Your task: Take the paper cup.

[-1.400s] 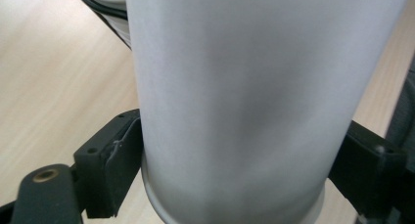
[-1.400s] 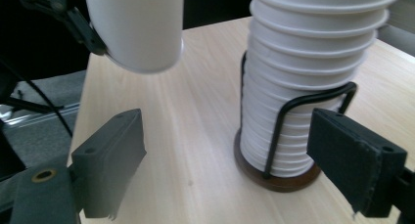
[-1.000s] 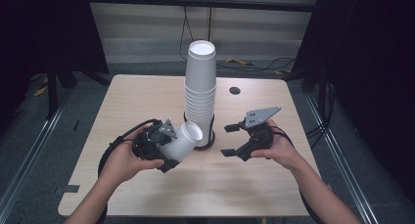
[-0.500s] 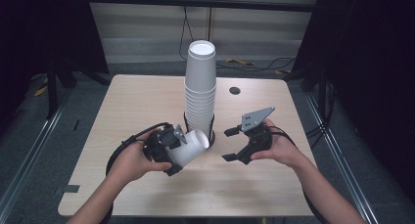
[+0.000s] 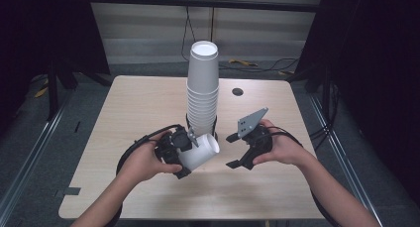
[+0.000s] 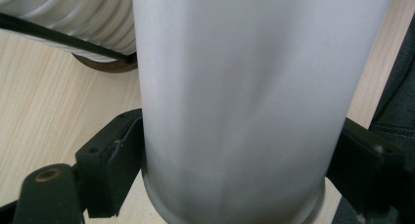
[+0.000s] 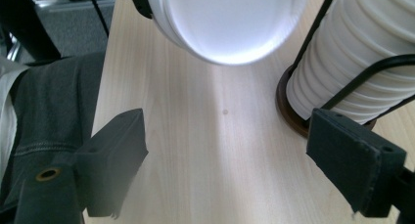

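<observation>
I am holding one white paper cup (image 5: 198, 151) in the left gripper (image 5: 179, 146), its jaws clamped on the cup's sides near the rim; the cup is lying tilted on its side above the table (image 5: 124, 113), in the near half, its closed base pointing at the right gripper (image 5: 236, 150). That gripper is hovering just beside it with its jaws spread wide and nothing between them. Farther back, at the middle of the table, the tall cup stack (image 5: 202, 90) is standing upright in its wire holder on a dark base. I am judging the separation done: one cup is clear of the stack, though not yet set down or handed over.
</observation>
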{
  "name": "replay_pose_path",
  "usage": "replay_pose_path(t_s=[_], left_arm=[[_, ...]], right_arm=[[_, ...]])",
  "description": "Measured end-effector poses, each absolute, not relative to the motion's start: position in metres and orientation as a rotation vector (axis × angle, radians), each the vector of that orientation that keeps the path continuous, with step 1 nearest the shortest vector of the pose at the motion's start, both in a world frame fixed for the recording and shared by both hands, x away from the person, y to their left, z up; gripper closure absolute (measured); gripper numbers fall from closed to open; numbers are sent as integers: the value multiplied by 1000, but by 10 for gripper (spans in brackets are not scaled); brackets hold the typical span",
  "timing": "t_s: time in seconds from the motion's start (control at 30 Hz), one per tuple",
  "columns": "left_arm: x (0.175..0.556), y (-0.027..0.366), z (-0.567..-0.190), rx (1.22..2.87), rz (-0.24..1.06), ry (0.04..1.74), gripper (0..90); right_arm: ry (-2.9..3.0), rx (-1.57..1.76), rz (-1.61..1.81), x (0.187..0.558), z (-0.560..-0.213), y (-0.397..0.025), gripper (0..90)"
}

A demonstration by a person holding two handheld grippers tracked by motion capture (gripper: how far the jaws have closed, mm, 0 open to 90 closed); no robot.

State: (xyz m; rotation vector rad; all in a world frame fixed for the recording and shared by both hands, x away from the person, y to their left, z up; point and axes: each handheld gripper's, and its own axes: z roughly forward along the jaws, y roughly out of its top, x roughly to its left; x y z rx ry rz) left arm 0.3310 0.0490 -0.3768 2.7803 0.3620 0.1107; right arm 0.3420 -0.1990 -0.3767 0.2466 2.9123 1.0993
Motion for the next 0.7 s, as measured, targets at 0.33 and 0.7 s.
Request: replay_pose_path(t_s=[0.33,0.7], left_arm=[[329,33,-377,2801,112,308,154],[327,26,-380,2800,114,301,153]], right_arm=[[2940,210,1018,344,-368,-190,147],[2963,160,935,342,-359,-180,151]])
